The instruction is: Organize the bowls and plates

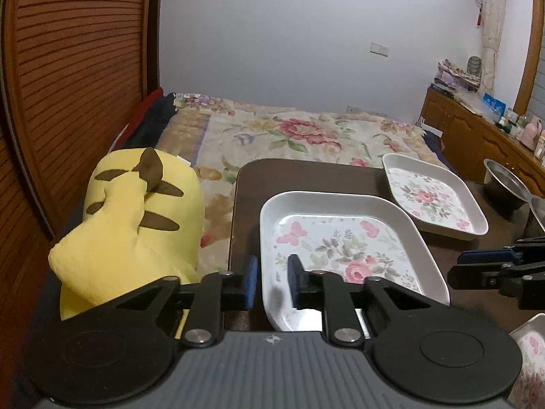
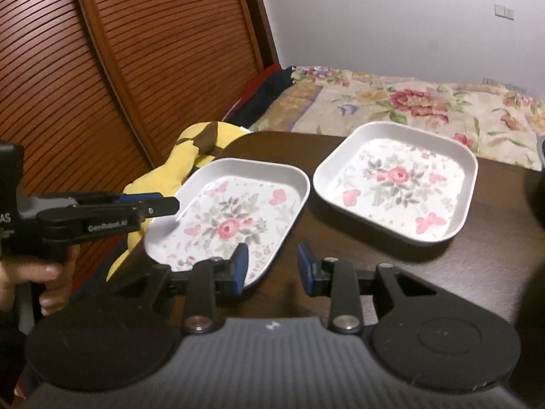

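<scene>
Two square white plates with rose prints lie on the dark table (image 1: 306, 177). The near plate (image 1: 340, 238) (image 2: 231, 218) sits at the table's left edge. My left gripper (image 1: 272, 283) straddles its left rim, one pad outside and one inside, shut on the rim. In the right wrist view the left gripper (image 2: 170, 204) reaches in from the left onto that rim. My right gripper (image 2: 272, 266) stands open at the plate's near right corner, its left finger over the rim, mostly bare table between the pads. The far plate (image 1: 432, 197) (image 2: 395, 184) lies untouched.
A yellow plush toy (image 1: 136, 211) leans against the table's left side. Metal bowls (image 1: 507, 184) stand at the far right, and another floral plate (image 1: 531, 341) shows at the near right. Behind are a flowered bed (image 1: 306, 129), a slatted wooden door (image 1: 68, 68) and a dresser (image 1: 477, 129).
</scene>
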Demonstrator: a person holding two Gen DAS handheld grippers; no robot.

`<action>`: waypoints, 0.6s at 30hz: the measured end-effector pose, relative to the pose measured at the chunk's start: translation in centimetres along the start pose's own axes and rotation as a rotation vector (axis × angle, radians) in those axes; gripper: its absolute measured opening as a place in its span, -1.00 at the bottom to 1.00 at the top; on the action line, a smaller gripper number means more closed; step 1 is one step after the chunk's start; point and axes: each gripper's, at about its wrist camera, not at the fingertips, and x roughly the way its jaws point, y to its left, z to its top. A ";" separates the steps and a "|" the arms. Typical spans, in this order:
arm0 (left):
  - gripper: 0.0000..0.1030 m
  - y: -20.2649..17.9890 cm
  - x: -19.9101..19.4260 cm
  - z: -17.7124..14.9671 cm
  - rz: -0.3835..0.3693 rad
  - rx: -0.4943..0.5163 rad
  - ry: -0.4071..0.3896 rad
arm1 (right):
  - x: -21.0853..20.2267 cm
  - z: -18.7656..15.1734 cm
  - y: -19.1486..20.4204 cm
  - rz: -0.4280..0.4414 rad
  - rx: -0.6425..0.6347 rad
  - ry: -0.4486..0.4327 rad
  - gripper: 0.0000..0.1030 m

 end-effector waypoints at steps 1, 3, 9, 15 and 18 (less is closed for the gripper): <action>-0.64 0.0 0.0 -0.1 -0.002 -0.001 0.000 | 0.2 0.0 0.0 -0.001 0.000 0.002 -0.37; -0.64 0.2 0.2 -0.2 -0.008 -0.005 0.005 | 0.7 0.0 -0.1 -0.009 0.002 0.010 -0.38; -0.78 0.5 0.8 -0.5 -0.017 -0.013 0.031 | 1.7 0.6 -1.3 -0.001 0.052 0.028 -0.52; -0.81 0.3 0.9 -0.7 -0.024 -0.009 0.039 | 1.9 0.8 -1.1 0.012 0.038 0.039 -0.61; -0.81 0.2 0.9 -0.8 -0.025 -0.013 0.035 | 2.2 0.8 -1.1 0.018 0.036 0.049 -0.61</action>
